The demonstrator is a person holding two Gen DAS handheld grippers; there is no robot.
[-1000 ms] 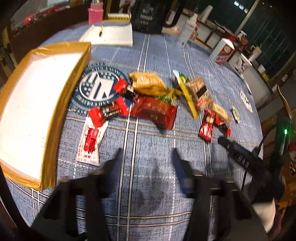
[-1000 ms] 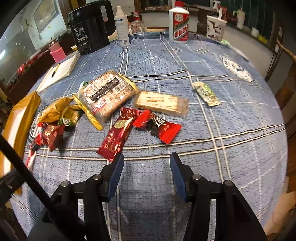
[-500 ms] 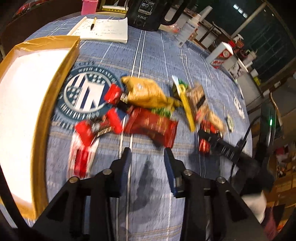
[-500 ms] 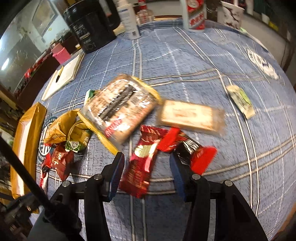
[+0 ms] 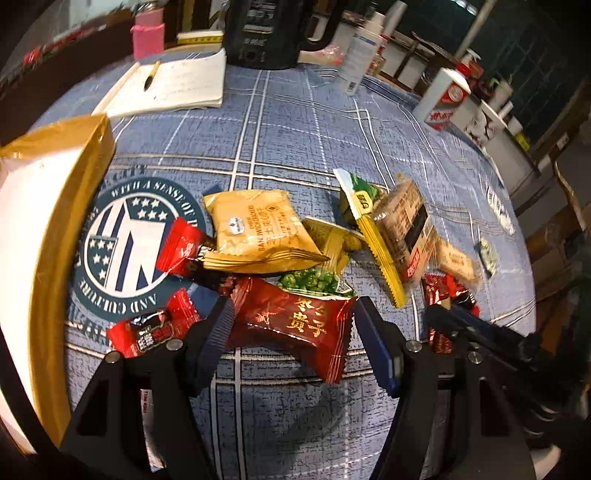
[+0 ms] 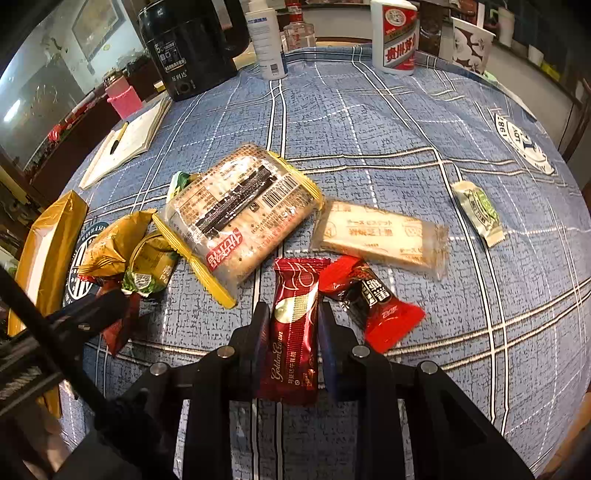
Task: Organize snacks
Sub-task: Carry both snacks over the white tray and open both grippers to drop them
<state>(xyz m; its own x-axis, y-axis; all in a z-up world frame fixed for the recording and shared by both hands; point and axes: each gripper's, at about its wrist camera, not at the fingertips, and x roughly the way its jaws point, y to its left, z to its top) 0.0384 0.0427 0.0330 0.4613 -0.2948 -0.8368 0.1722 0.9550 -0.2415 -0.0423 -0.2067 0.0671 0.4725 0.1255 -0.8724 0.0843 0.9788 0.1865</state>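
- Slim dark-red foil wafer bar with gold script [image 6: 293, 332] lying lengthwise between the fingers of the right gripper [image 6: 291, 328], on the blue plaid tablecloth [image 6: 388, 147].
- Right jaws just drawn in, both blue pads against the long sides of that bar: clamped on it.
- Touching the bar's upper right corner: bright-red and black candy wrapper [image 6: 373, 299], slanting away to the right.
- Just beyond, flat on the cloth: pale clear-wrapped biscuit slab [image 6: 380, 234]; farther right, well apart: small green-and-white sachet [image 6: 478, 212].
- Left of the bar: large clear cracker pack with yellow serrated edges [image 6: 240, 214], overlapping a green pea snack packet [image 6: 151, 266].
- Broad dark-red foil pillow pack with gold characters [image 5: 299, 321] flat on the cloth between the fingers of the left gripper [image 5: 291, 325].
- Left jaws just widened, standing apart, one on each side of that pack; contact with the pads not discernible, no squeeze visible.
- Behind that pack: green pea packet again, then a mustard-yellow sandwich-biscuit pouch [image 5: 255, 229] resting on a red-ended candy [image 5: 181, 247].
- Beside the left finger: another red and black candy [image 5: 155, 328].
- At the far left: shallow white tray with gold taped rim [image 5: 85, 184], next to a round blue emblem printed on the cloth [image 5: 125, 251].
- At the table's far side: open notebook with pen [image 5: 173, 85], black electric kettle [image 6: 192, 44], white plastic bottle [image 6: 267, 40], white-and-red liquor bottle [image 6: 395, 35].
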